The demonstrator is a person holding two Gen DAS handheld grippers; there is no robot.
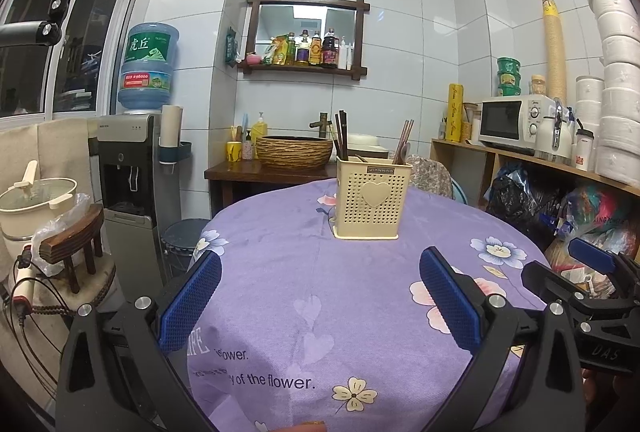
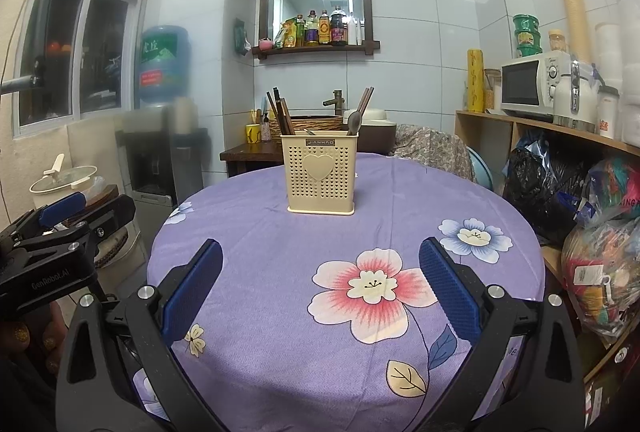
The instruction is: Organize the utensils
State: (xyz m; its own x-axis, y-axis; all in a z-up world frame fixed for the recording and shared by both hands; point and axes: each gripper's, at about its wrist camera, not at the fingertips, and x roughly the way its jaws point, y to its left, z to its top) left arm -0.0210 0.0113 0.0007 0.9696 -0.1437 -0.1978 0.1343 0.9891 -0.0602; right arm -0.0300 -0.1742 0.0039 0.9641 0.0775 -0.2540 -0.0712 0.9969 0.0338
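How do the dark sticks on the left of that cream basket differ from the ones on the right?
In the cream perforated plastic holder, the dark brown chopsticks on the left are several and lean leftward; the reddish-brown chopsticks on the right are fewer, lean rightward and stand beside a grey spoon. Both bunches stand handle-down, poking above the rim.

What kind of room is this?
Most likely a home kitchen or dining corner: a microwave, sauce bottles on a wall shelf, and a utensil holder on a cloth-covered table.

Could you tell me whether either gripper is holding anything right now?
Nothing is held: the left gripper and the right gripper are both open and empty.
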